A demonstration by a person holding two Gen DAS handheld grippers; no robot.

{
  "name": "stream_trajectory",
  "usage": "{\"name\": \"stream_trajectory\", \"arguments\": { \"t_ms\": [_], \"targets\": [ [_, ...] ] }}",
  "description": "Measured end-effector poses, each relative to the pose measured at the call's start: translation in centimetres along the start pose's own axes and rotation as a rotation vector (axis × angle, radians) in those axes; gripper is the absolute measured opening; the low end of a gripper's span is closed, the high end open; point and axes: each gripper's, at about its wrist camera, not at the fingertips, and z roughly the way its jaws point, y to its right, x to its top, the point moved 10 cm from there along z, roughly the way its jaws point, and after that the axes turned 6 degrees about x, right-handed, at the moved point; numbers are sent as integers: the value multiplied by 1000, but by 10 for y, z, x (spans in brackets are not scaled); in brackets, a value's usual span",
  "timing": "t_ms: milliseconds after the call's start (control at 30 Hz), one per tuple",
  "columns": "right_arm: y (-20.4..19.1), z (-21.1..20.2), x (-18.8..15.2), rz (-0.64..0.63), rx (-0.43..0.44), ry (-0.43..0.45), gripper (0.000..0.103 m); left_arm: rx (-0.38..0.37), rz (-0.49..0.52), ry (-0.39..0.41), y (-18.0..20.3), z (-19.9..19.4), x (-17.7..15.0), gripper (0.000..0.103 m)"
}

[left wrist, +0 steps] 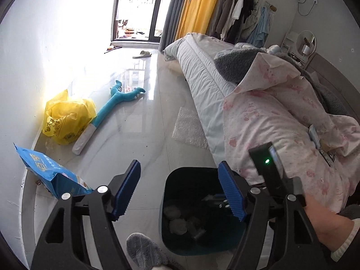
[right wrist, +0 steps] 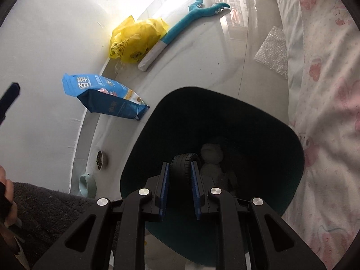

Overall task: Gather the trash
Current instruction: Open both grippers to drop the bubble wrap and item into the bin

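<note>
Pale glossy tile covers the floor (left wrist: 144, 103), and one bed (left wrist: 202, 72) under a pink-printed quilt (left wrist: 281, 112) runs along its right side. One dark bin (right wrist: 258, 121) with a teal inner wall stands just beside the bed, holding crumpled pale wads. Along the wall lie one blue plush toy (left wrist: 117, 103), one yellow plastic bag (left wrist: 67, 119) and one blue pouch (right wrist: 105, 96); one sheet of bubble wrap (left wrist: 191, 128) lies flat against the bed's foot. Two pet bowls (right wrist: 99, 159) sit by the wall. The right gripper (right wrist: 180, 171) hangs over the bin's mouth, its pads pressed on one small black rubber tyre (right wrist: 183, 162) with a ribbed tread, which hides part of the bin's contents. The left gripper (left wrist: 180, 189) stands apart, nothing between its fingers.
</note>
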Motion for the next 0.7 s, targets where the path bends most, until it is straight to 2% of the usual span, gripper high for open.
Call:
{"name": "stream_trajectory", "arguments": {
  "t_ms": [200, 267, 333, 433, 600, 700],
  "targets": [
    [7, 17, -23, 6, -37, -76, 21, -44, -3, 85, 17, -24, 24, 70],
    [9, 18, -27, 6, -54, -89, 24, -48, 14, 123, 23, -34, 31, 69],
    [8, 16, -30, 2, -58, -97, 46, -52, 31, 155, 27, -43, 36, 69],
    [5, 10, -34, -18, -72, -96, 47, -61, 54, 196, 37, -54, 42, 69],
    [-1, -17, -28, -60, -87, -34, 48, -80, 88, 260, 53, -73, 53, 69],
    [-7, -41, -22, -82, -76, 28, 55, -103, 95, 293, 65, -82, 60, 69]
  ]
}}
